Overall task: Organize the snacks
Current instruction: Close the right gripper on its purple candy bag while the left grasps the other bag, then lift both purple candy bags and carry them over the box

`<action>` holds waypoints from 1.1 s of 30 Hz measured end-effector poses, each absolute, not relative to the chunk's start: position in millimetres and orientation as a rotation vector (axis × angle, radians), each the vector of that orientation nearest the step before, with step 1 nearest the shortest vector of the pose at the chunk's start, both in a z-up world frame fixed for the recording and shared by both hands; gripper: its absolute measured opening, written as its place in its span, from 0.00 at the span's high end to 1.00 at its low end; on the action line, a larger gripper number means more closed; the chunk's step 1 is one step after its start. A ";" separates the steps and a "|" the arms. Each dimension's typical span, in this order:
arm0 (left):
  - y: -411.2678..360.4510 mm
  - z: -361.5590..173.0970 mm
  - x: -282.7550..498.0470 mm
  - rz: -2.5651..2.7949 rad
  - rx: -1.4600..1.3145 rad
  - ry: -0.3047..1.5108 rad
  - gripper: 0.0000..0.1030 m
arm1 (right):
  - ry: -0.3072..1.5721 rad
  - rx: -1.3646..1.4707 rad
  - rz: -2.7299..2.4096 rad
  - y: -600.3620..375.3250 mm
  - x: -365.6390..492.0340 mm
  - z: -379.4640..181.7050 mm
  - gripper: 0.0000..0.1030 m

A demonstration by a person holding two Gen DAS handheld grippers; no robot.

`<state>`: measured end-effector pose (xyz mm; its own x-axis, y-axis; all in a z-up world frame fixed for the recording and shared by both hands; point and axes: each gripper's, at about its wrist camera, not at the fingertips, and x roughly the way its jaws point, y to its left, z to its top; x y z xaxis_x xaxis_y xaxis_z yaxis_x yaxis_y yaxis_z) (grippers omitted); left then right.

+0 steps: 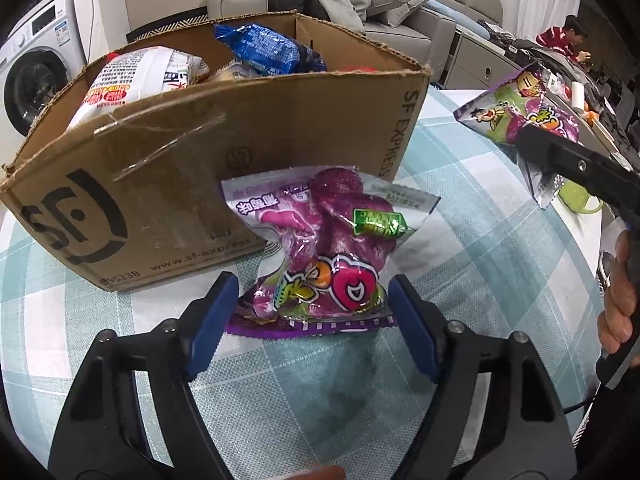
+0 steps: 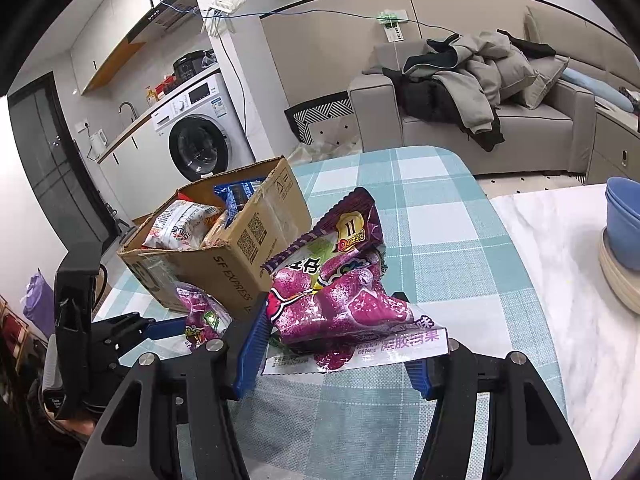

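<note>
**Two purple candy bags by the snack box**

Left wrist view: a crinkly purple plastic bag of jelly candies (image 1: 320, 248) lies on the teal-and-white checked tablecloth (image 1: 460, 208), just in front of an open brown cardboard shipping box (image 1: 192, 184) that already holds snack packets. The left gripper (image 1: 312, 320) straddles the bag's near end, blue pads at both edges — whether they press, I cannot tell. The bag looks light, soft and slippery; the flat sealed edge seems the safest hold. Its long axis runs away from the camera, toward the box.

Right wrist view: the right gripper (image 2: 340, 344) pinches a second, matching purple candy bag (image 2: 340, 280), lifted above the cloth — its long axis tilts up and away.
</note>
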<state>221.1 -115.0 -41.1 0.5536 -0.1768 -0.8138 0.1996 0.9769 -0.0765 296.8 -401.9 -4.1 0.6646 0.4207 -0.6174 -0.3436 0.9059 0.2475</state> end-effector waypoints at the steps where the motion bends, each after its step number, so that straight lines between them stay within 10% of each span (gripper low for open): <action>1: -115.4 -41.0 220.2 -0.224 0.030 0.953 0.31 | 0.725 0.113 0.433 -401.8 297.0 -4.2 0.42; 9: -111.4 -32.1 205.6 -0.283 0.014 0.919 0.49 | 0.720 0.106 0.439 -399.6 294.7 -0.8 0.42; 33: -82.5 26.6 148.9 -0.290 -0.036 0.793 0.50 | 0.633 0.077 0.470 -388.8 270.9 33.8 0.42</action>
<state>148.9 -82.5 26.6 0.6644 -0.2700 -0.6969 0.2428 0.9599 -0.1404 270.9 -388.8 33.8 0.7054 0.4454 -0.5514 -0.3993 0.8924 0.2101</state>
